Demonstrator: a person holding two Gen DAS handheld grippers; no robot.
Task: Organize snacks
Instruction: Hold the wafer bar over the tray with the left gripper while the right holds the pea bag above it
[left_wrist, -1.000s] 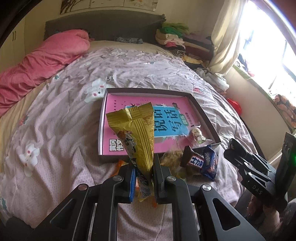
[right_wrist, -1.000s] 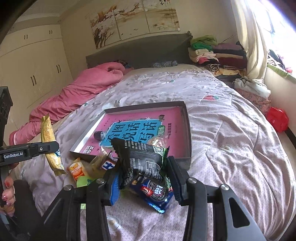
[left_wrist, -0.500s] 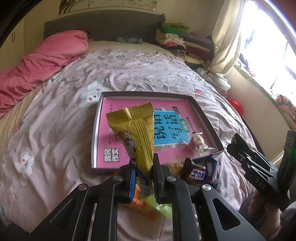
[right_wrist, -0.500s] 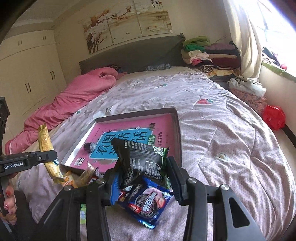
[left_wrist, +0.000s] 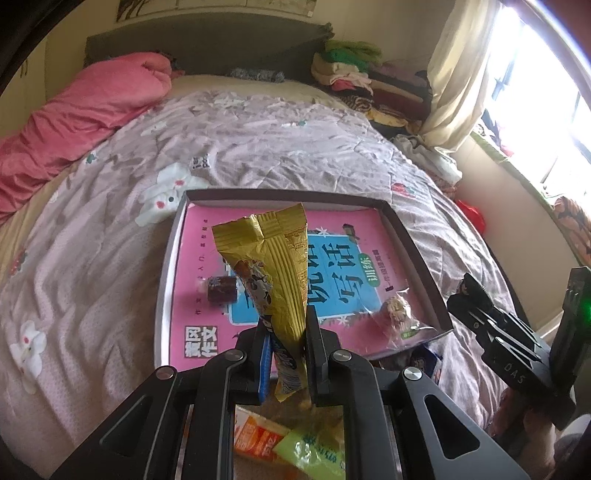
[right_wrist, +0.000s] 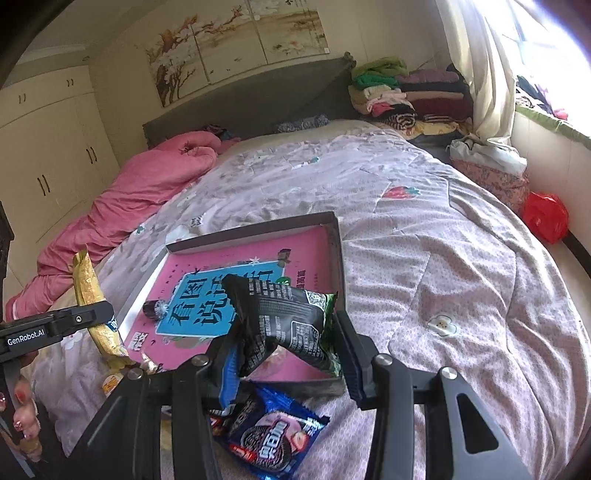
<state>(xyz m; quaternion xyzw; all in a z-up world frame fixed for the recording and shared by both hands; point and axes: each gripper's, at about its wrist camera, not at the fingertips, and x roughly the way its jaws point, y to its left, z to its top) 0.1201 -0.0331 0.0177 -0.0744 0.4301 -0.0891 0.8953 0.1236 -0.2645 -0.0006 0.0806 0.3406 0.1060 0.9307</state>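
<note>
Left tool (left_wrist: 286, 352): clamped low on gold packet (left_wrist: 275, 266); light, crinkly, floppy above the tray (left_wrist: 417, 258).
Right tool (right_wrist: 282, 350): clamped mid-body on soft black packet (right_wrist: 284, 317).

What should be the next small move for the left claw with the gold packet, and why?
Probably move the left claw a little forward over the tray and open it there. It is shut on the gold packet, held upright at the tray's near edge. The tray already holds a dark candy and a clear-wrapped snack, with free space between them.
</note>
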